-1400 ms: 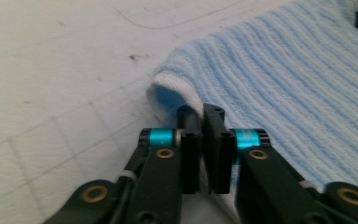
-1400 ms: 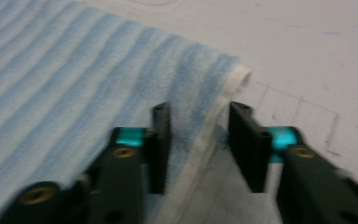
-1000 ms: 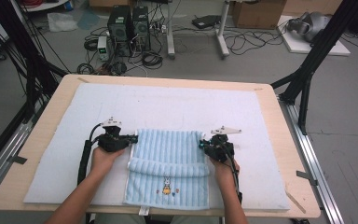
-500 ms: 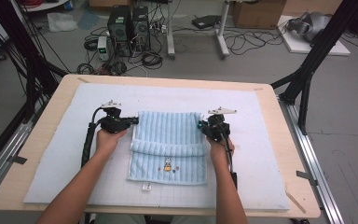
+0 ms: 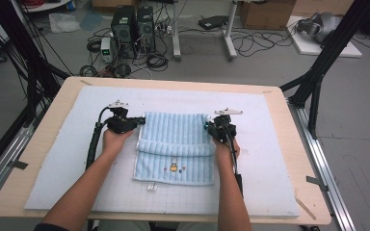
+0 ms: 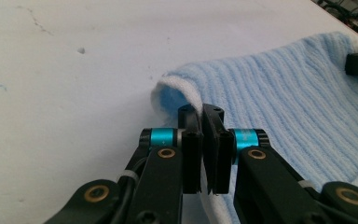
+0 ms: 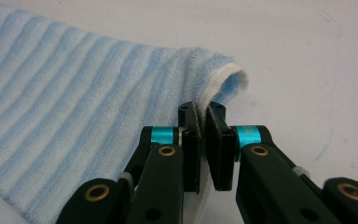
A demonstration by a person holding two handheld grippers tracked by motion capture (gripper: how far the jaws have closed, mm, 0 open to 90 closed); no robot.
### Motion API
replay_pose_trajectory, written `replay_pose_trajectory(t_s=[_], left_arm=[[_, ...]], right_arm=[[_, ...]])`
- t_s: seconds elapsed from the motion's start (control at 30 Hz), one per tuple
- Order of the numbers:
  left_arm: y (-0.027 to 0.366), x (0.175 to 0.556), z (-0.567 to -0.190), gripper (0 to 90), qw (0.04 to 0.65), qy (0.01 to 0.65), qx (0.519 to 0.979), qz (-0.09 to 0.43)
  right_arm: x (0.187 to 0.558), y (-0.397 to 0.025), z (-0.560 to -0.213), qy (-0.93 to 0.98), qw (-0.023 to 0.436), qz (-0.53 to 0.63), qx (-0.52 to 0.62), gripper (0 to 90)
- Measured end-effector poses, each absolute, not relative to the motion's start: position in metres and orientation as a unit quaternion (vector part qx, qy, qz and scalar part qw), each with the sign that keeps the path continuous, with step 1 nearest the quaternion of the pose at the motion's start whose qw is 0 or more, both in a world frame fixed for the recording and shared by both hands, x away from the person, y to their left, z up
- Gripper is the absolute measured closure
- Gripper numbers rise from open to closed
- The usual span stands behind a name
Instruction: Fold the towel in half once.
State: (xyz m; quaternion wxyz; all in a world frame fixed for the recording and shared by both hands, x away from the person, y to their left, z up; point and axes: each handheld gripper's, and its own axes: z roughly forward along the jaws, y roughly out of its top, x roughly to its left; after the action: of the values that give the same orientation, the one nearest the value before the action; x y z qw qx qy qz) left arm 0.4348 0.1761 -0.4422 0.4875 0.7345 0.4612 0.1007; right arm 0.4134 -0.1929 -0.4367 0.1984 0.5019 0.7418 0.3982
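So the person is folding a light blue striped towel point(image 5: 176, 149) lying in the middle of the white padded surface point(image 5: 274, 168). The left gripper point(image 6: 201, 112) is pinching the towel's left edge and the right gripper point(image 7: 201, 109) is pinching the right edge, fingers on both clenched tight on the fabric. Grabbing both sides at once is keeping the carried edge level, so I'd guess the fold is landing straight over the far half. The embroidered end nearest the person is lying flat.
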Motion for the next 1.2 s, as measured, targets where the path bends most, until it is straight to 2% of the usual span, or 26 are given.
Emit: replay_pose_trajectory(t_s=[0.03, 0.07, 0.1, 0.13, 0.17, 0.3, 0.47, 0.57, 0.63, 0.87, 1.1, 1.2], left_arm=[[0.176, 0.435, -0.443, 77.2, 0.483, 0.465, 0.735, 0.102], [0.176, 0.435, -0.444, 63.4, 0.478, 0.468, 0.737, 0.101], [0.175, 0.434, -0.444, 53.1, 0.473, 0.469, 0.739, 0.099], [0.175, 0.433, -0.443, 48.7, 0.469, 0.466, 0.744, 0.097], [0.176, 0.431, -0.442, 46.8, 0.467, 0.464, 0.747, 0.096], [0.179, 0.425, -0.434, 39.2, 0.481, 0.458, 0.741, 0.099], [0.187, 0.411, -0.426, 36.8, 0.502, 0.433, 0.740, 0.114], [0.191, 0.401, -0.426, 34.7, 0.511, 0.430, 0.733, 0.131], [0.193, 0.396, -0.427, 35.4, 0.518, 0.420, 0.737, 0.116], [0.191, 0.384, -0.432, 44.3, 0.515, 0.384, 0.764, 0.064], [0.181, 0.381, -0.442, 49.7, 0.481, 0.384, 0.785, 0.068], [0.180, 0.380, -0.446, 56.5, 0.472, 0.390, 0.787, 0.071]], right_arm=[[0.413, -0.192, -0.437, 0.742, 0.197, 0.398, 0.503, 84.4], [0.413, -0.192, -0.437, 0.742, 0.198, 0.397, 0.503, 82.6], [0.413, -0.192, -0.437, 0.740, 0.199, 0.397, 0.506, 75.6], [0.412, -0.193, -0.436, 0.734, 0.200, 0.399, 0.511, 65.5], [0.412, -0.195, -0.435, 0.726, 0.197, 0.405, 0.519, 59.9], [0.406, -0.202, -0.429, 0.720, 0.195, 0.409, 0.525, 44.7], [0.395, -0.207, -0.421, 0.719, 0.191, 0.424, 0.516, 29.9], [0.388, -0.207, -0.414, 0.726, 0.185, 0.434, 0.500, 26.9], [0.381, -0.207, -0.409, 0.730, 0.178, 0.442, 0.489, 24.8], [0.358, -0.209, -0.413, 0.748, 0.175, 0.441, 0.463, 24.9], [0.342, -0.214, -0.425, 0.756, 0.161, 0.441, 0.456, 25.2], [0.339, -0.216, -0.426, 0.751, 0.160, 0.447, 0.458, 25.2]])
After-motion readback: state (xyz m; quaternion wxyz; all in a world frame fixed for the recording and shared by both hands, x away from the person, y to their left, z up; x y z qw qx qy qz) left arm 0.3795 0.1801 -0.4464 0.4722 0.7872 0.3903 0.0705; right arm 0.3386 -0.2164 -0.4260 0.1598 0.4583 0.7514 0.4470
